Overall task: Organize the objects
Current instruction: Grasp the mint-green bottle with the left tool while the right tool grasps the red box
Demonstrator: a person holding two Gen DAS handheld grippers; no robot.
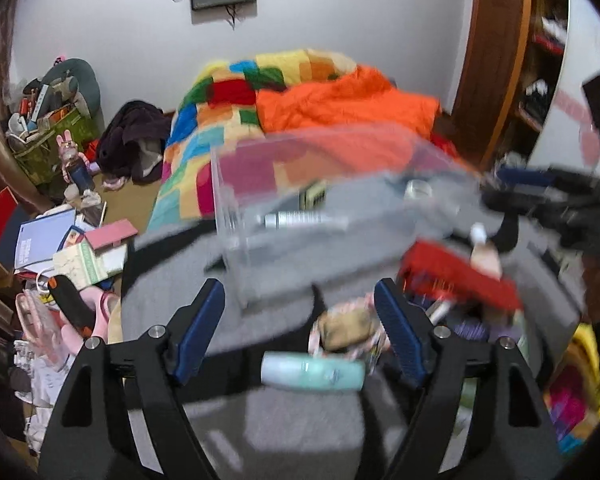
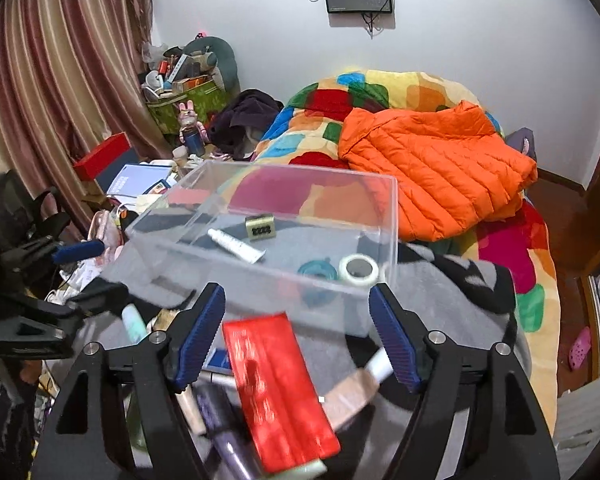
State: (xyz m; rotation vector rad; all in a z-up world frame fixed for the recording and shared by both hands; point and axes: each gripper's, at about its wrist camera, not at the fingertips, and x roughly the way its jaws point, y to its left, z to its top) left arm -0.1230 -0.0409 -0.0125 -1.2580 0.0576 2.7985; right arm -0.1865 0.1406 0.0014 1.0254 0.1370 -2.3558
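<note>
A clear plastic box stands on a grey blanket and holds a white tube, a brass combination lock, a teal ring and a tape roll. It also shows in the left wrist view, blurred. My right gripper is open above a red packet and a beige tube. My left gripper is open above a pale green tube and a small patterned pouch. The red packet lies to its right.
A patchwork quilt and an orange puffer jacket cover the bed behind the box. Books, a red box and a full green bag crowd the floor at left by the curtain. A wooden cupboard stands at right.
</note>
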